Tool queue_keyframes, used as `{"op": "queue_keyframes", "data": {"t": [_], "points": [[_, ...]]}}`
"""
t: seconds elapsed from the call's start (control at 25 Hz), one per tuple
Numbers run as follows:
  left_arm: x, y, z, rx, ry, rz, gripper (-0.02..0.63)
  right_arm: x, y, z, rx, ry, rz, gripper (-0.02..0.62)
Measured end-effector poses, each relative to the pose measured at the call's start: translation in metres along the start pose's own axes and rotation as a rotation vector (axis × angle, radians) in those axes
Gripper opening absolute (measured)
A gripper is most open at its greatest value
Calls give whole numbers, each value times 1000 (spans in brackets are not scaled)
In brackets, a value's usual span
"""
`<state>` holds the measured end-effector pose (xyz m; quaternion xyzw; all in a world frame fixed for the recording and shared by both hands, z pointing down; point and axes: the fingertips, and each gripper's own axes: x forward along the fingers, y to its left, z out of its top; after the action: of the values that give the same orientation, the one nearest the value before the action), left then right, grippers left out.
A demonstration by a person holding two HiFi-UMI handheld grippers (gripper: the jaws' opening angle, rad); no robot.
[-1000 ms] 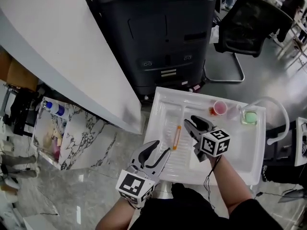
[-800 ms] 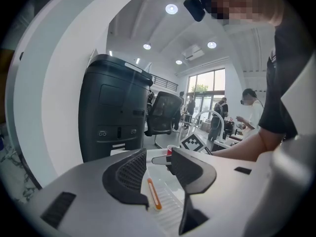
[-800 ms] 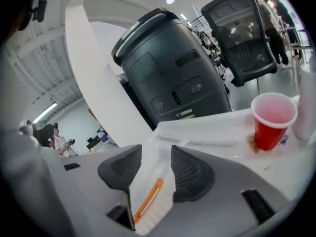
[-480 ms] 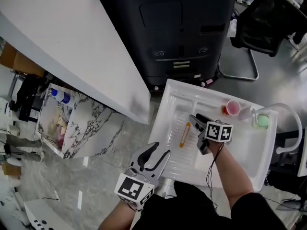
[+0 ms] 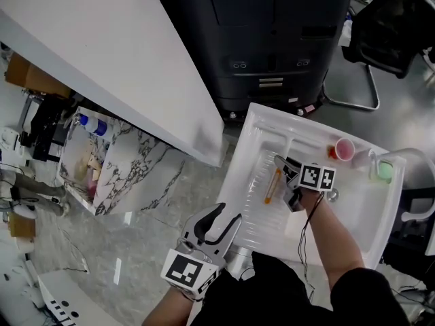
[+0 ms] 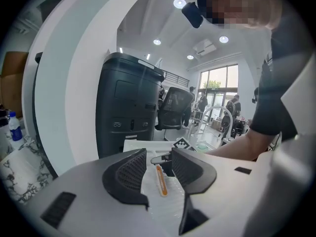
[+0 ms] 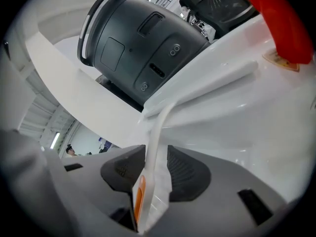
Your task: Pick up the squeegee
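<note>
right fingers [image 7: 185, 174] closing round squeegee [image 7: 154, 147] handle, which sits between them, pads not clamped yet. squeegee lies in tray [image 5: 370, 202] under them. left fingers [image 6: 129, 169] released, empty, well short of tray.

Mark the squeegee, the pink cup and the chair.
squeegee [image 5: 272, 185], head view, middle of its orange handle.
pink cup [image 5: 344, 149], head view, its open top.
chair [image 5: 394, 26], head view, its black upholstery.
</note>
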<state>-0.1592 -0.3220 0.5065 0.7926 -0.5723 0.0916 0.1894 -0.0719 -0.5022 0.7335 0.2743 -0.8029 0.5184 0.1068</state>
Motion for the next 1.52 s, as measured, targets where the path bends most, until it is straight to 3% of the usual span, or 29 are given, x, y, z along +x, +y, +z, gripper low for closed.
{"op": "queue_keyframes", "data": {"t": [0.2,0.4,0.6,0.8,1.08,1.32,1.52], "points": [[-10,6,-5,-10,3,8,175,4,9,-1,4,-6,28,81],[-21,9,-6,-11,-6,-2,175,-2,16,0,13,-39,28,64],[-40,11,-5,-5,-33,-17,175,-17,45,5,-48,-97,52,54],[-79,10,-3,4,-54,-51,175,-42,96,-4,-100,-163,76,54],[-135,23,5,31,-139,-144,175,-97,198,-11,-287,-326,72,54],[-188,22,7,79,-184,-220,163,-145,280,-47,-389,-450,78,54],[-223,12,7,112,-205,-315,98,-189,332,-85,-444,-545,56,54]]}}
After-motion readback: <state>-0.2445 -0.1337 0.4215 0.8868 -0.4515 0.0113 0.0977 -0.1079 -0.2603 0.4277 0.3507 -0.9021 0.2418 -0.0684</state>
